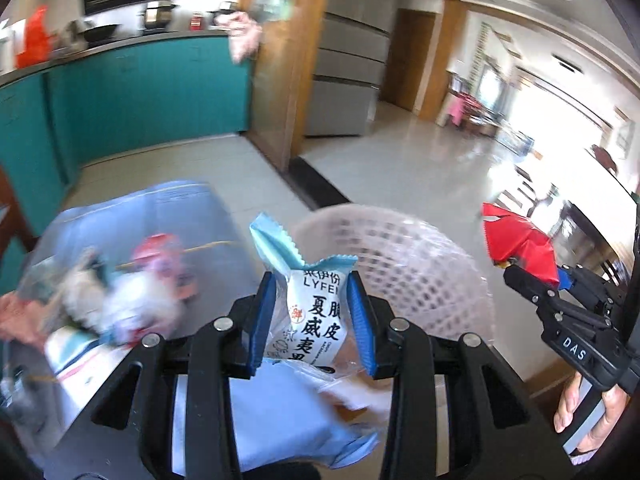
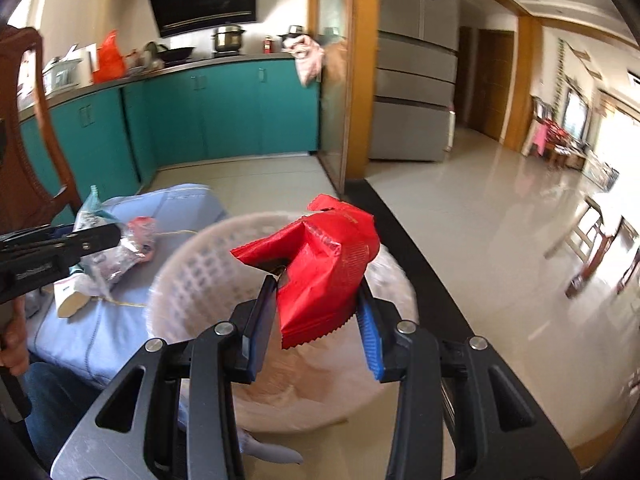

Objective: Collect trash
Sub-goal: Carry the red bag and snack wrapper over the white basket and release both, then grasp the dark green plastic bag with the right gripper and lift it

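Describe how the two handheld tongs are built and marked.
Both the left tongs and right tongs are black angular linkage frames with silver pivot bolts and ribbed blue finger pads. The right one's body carries white "DAS" lettering, seen from the left wrist camera.

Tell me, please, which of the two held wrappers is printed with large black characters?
The pale blue-and-white wrapper in the left claw. The right claw holds a plain red wrapper with no such print visible.

We were in a home kitchen: teal cabinets [image 2: 224, 108] ran under a counter with pots [image 2: 228, 38]; a range hood [image 2: 204, 0] hung above; a grey fridge [image 2: 416, 64] stood beside.
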Tool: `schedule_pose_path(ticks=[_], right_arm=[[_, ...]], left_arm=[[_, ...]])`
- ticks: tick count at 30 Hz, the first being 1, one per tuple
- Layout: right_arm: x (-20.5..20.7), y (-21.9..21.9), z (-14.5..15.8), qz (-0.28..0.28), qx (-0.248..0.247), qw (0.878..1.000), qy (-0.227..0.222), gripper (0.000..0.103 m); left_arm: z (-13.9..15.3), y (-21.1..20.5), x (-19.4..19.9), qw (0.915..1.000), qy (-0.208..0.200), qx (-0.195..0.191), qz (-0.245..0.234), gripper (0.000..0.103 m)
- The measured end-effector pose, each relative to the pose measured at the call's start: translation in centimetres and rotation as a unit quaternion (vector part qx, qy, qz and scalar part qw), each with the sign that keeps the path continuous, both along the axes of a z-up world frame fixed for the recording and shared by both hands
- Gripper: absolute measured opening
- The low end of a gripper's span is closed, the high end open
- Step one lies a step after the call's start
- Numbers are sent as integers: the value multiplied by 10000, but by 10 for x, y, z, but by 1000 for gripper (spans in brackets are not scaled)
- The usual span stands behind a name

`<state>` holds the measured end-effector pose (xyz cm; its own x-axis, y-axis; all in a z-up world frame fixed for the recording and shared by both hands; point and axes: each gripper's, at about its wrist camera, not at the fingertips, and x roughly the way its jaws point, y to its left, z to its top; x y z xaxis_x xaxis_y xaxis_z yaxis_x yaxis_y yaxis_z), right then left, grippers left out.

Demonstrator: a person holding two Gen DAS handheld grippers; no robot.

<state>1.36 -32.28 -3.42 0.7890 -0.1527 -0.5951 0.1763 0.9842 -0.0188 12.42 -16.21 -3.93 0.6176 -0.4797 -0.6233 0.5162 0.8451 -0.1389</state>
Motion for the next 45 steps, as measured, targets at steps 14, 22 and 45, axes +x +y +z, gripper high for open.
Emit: schedule_pose_path(ticks=[14, 22, 45], right_arm=[[7, -13, -15, -108, 161, 9997, 140, 39], [18, -6, -19, -51, 129, 9997, 215, 52], [95, 272, -34, 3457, 689, 9342, 552, 68]], left_arm=[[-25, -59, 18, 9981, 233, 176, -539, 61], [-21, -22, 14, 9999, 136, 30, -13, 92], [-5, 230, -129, 9565, -503, 998, 2695, 81]])
